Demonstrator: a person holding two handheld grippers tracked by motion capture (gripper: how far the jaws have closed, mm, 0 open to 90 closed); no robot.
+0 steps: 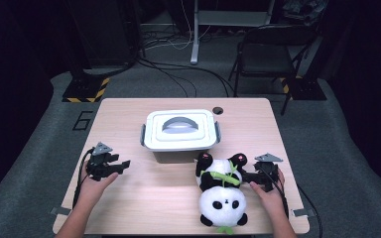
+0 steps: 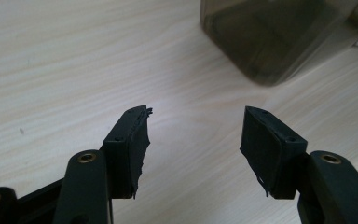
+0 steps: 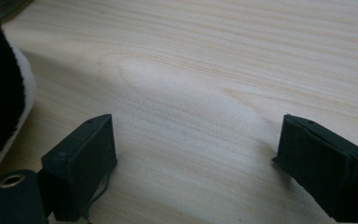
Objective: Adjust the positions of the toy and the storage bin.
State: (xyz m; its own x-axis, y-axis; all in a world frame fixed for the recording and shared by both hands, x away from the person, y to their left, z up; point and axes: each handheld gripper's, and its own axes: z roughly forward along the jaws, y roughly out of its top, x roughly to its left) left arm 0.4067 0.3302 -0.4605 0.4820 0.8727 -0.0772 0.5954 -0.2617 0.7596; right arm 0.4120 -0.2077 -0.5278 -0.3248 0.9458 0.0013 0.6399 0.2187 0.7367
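A panda plush (image 1: 223, 196) with a green bamboo sash lies on its back near the table's front right, head toward the person. My right gripper (image 1: 246, 176) sits just right of it, jaws open and pointing at its side; in the right gripper view the jaws (image 3: 198, 123) hold nothing, and the plush's fur (image 3: 0, 93) fills the left edge. My left gripper (image 1: 121, 165) hovers at the table's left, open, pointing right. Nothing but bare wood lies between its jaws (image 2: 196, 116). A lidded storage box (image 1: 179, 130), with a white lid and grey handle, stands mid-table.
The box's smoky translucent wall (image 2: 270, 37) is ahead and to the right in the left gripper view. The wooden table (image 1: 129, 198) has a cable hole (image 1: 218, 110) near its far edge. A folding chair (image 1: 268, 54) and cables are on the floor beyond.
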